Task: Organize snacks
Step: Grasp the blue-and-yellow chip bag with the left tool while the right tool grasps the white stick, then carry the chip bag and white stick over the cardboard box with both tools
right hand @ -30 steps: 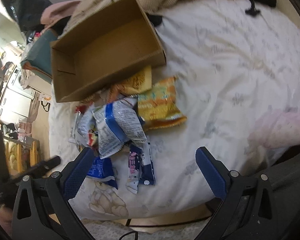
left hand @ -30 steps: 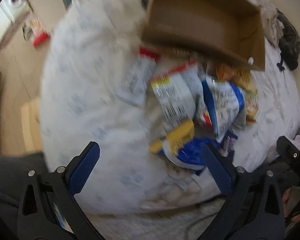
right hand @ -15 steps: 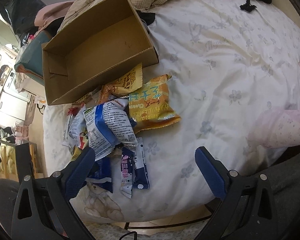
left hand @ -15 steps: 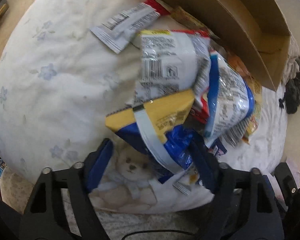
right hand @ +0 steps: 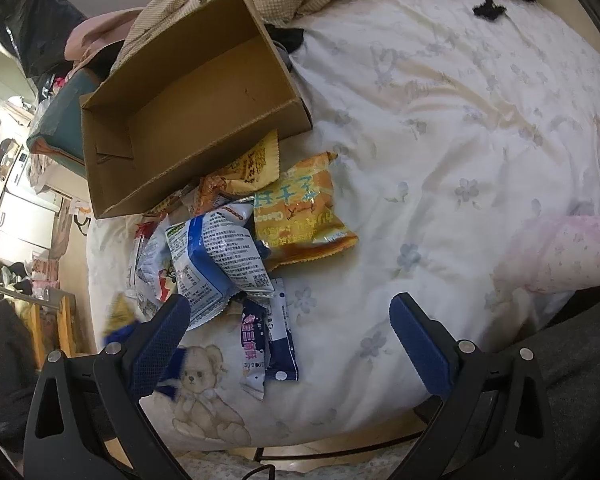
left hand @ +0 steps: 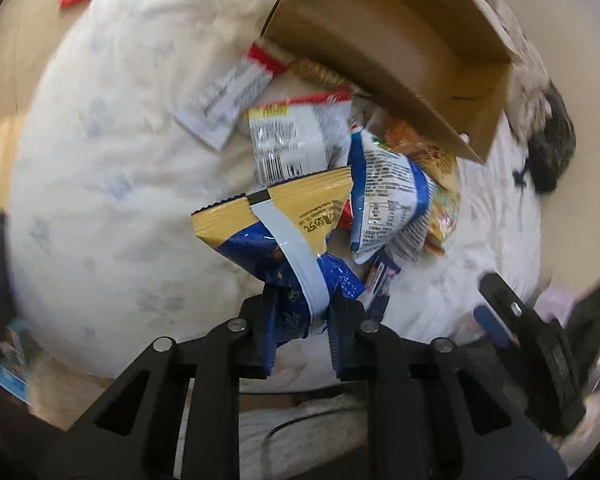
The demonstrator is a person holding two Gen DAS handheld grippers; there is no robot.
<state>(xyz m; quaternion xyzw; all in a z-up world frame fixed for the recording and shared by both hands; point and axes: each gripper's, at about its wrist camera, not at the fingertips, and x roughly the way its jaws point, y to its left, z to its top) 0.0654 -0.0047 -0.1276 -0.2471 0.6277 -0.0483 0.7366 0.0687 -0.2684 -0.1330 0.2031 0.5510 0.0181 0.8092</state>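
White bedding with pale blue flowers [right hand: 452, 128] covers the bed that carries everything here, and a printed teddy bear [right hand: 204, 392] sits on it at about 7 o'clock in the right wrist view. Far left in that view, at 9 o'clock, lies a cluttered room with white drawers [right hand: 16, 220].

At 11 o'clock in the same view an open cardboard box [right hand: 196, 104] rests on the bed, with nothing visible inside it. Just below its near wall the snack pile spreads toward the middle: a white and blue packet [right hand: 216, 260], a yellow crinkle-edged bag [right hand: 252, 168] tucked partly under the box, an orange bag [right hand: 304, 216] to its right, and a small dark blue pouch with pink lettering [right hand: 268, 332] at 6 o'clock.

Seen from the left wrist, the left gripper [left hand: 302, 320] has its jaws clamped together on the lower end of a blue and yellow snack bag [left hand: 276, 224], which stands up from them in front of the pile. A white wrapper with a red end [left hand: 228, 100] lies at 11 o'clock, beside the box [left hand: 400, 40].

The right gripper [right hand: 288, 332] hangs over the pouch with its jaws wide apart, holding nothing. At 3 o'clock a pink patterned sleeve [right hand: 560, 252] rests on the bedding.
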